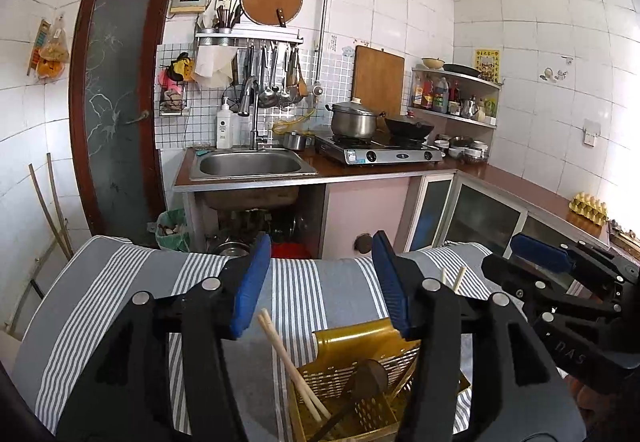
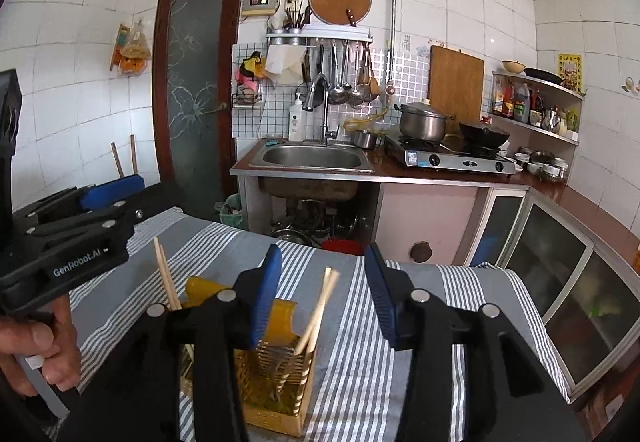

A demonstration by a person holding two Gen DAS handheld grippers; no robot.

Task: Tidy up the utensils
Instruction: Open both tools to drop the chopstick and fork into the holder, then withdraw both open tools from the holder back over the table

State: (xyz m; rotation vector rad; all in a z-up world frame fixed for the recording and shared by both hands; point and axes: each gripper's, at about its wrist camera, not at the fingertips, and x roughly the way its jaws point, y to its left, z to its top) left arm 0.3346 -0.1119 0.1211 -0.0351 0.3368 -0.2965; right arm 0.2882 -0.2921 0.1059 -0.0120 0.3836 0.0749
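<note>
- The left claw [image 1: 322, 284] stands with its blue pads [image 1: 252, 284] parted and nothing pressed between them; a pair of chopsticks [image 1: 288, 362] rises just below the gap, clear of both pads.
- The right claw [image 2: 322, 294] is likewise parted and holds nothing; a second pair of chopsticks [image 2: 318, 312] leans up into the gap beside its left pad, and whether wood and pad touch cannot be told.
- In the left wrist view the right claw [image 1: 536, 254] comes in from the right edge, close beside the left one; in the right wrist view the left claw [image 2: 108, 194] comes in from the left edge, gripped by a person's hand [image 2: 36, 346].
- Both claws hover over a yellow slotted utensil holder [image 2: 276, 374], which stands upright on the table [image 2: 400, 342], directly below and between them.
- The holder has a taller translucent amber back wall [image 1: 360, 342] and carries both chopstick pairs, one toward each side, each leaning outward.
- A dark-handled utensil [image 1: 360, 388] also lies slanted inside the holder, seen from the left wrist view; its kind cannot be told.
- The table is covered by a grey cloth with white stripes [image 1: 120, 282].
- Beyond the table's far edge a counter carries a steel sink [image 1: 250, 164] with a tall tap.
- Right of the sink sits a two-burner stove [image 1: 380, 152] bearing a lidded steel pot [image 1: 354, 118] and a black wok [image 1: 408, 126].
- Ladles and spatulas hang from a wall rack [image 1: 276, 76] above the sink, and a wooden cutting board [image 1: 378, 80] leans on the tiles behind the stove.
</note>
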